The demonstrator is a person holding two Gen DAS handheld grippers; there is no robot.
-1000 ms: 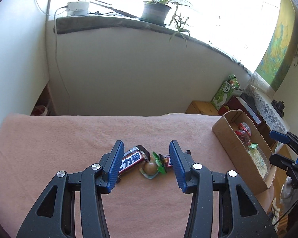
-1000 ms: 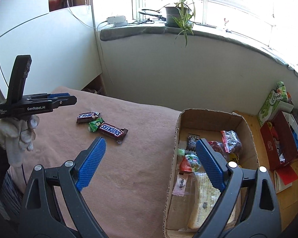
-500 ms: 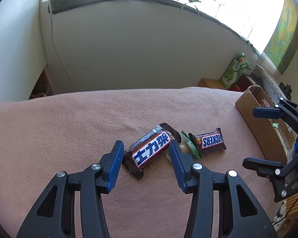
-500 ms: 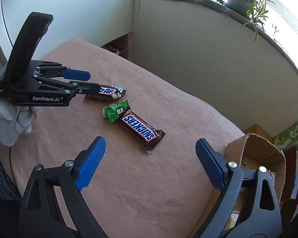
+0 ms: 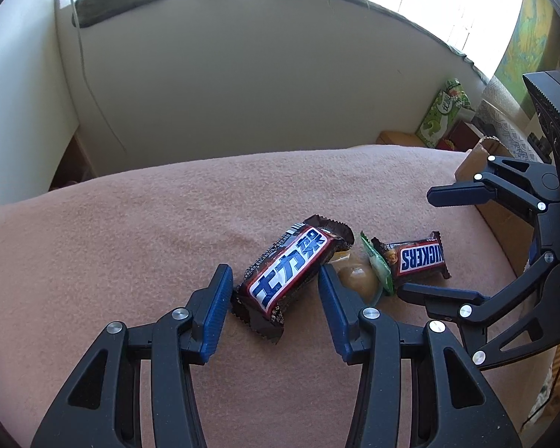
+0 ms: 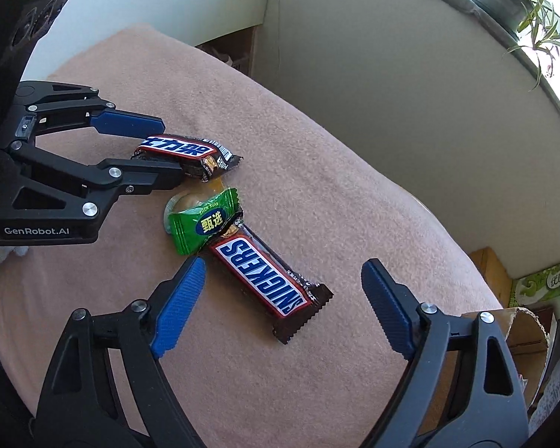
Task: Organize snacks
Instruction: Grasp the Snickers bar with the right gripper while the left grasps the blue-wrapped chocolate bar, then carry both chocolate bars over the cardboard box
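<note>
Grippers down over the loose snacks, one bar bracketed by each.

Since a second ago both tools have dropped from above the pink blanket (image 5: 130, 246) to the three snacks; the right one swung over from the cardboard box (image 6: 519, 332). Judgement: two pick-ups are about to begin, with the box as the likely destination. Left gripper (image 5: 274, 293) is pitched steeply down, jaws at a middling gap straddling the Chinese-label bar (image 5: 291, 274); whether the pads press on the wrapper I cannot tell. Right gripper (image 6: 280, 298) also points steeply down, jaws wide but closing, the Snickers bar (image 6: 261, 272) lying between them, apart from both pads. Green candy (image 6: 201, 224) lies between the two bars, touching the Snickers end and near the left tool's finger, so it may get nudged.
</note>
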